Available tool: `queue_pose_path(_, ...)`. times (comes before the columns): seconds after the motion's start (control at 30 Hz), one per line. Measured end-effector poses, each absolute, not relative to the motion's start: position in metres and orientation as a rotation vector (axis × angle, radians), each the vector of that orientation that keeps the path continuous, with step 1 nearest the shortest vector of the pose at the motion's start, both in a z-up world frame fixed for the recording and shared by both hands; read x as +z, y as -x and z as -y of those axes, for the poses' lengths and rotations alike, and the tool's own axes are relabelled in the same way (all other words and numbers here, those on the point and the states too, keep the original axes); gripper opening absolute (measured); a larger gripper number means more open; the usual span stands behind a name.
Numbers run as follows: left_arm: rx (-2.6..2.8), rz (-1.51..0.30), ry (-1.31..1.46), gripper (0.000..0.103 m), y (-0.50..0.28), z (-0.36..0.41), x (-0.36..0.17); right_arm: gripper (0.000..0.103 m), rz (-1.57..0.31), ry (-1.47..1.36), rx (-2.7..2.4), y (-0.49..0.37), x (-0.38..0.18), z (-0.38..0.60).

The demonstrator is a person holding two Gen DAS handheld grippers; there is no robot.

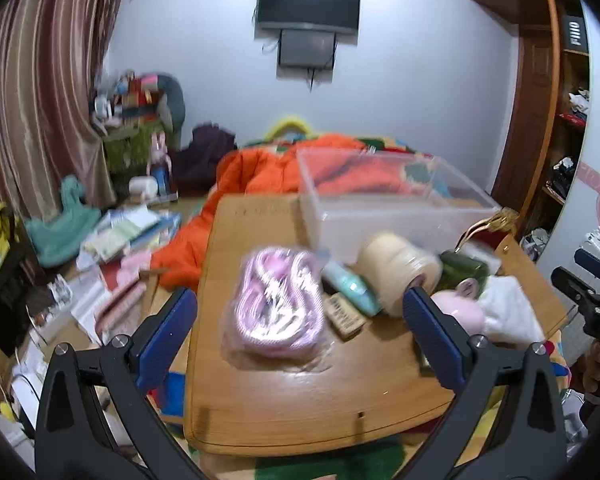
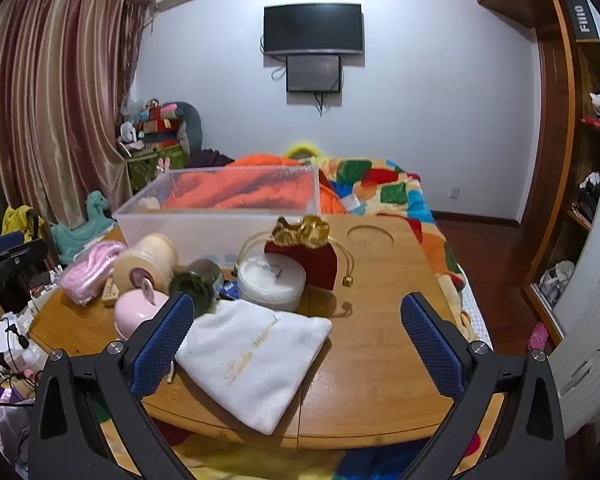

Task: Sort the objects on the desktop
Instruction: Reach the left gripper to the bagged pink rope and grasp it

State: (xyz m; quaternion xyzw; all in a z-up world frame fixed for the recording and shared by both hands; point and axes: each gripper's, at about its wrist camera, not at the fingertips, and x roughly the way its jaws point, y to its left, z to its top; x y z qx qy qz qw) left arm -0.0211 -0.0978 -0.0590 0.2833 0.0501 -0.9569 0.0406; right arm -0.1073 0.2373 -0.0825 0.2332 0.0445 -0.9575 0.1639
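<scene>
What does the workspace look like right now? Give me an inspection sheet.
Surface: wooden table, crowded on its left half.
Job's things: clear bin at the back; pink bag, tape roll, white pouch, round white tin, red drawstring bag in front of it.
Clutter: papers beside the table.
Grippers: left gripper and right gripper open, holding nothing.
Cables: dangling under the wall screen.
Surroundings: bed, curtain, shelves.

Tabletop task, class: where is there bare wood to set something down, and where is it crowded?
Bare: the right side of the table, between white pouch and right edge, and the near strip before the pink bag. Crowded: the cluster before the clear bin, around the tape roll.
</scene>
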Motion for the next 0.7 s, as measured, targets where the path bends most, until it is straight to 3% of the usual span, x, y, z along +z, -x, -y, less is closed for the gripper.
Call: queue_pose_path(0.7, -2.769, -0.086, -1.242, 0.103, 0.11, 0.111, -0.105, 0.103, -0.232, -0.768, -2.704, 0.171, -0.095, -0.222)
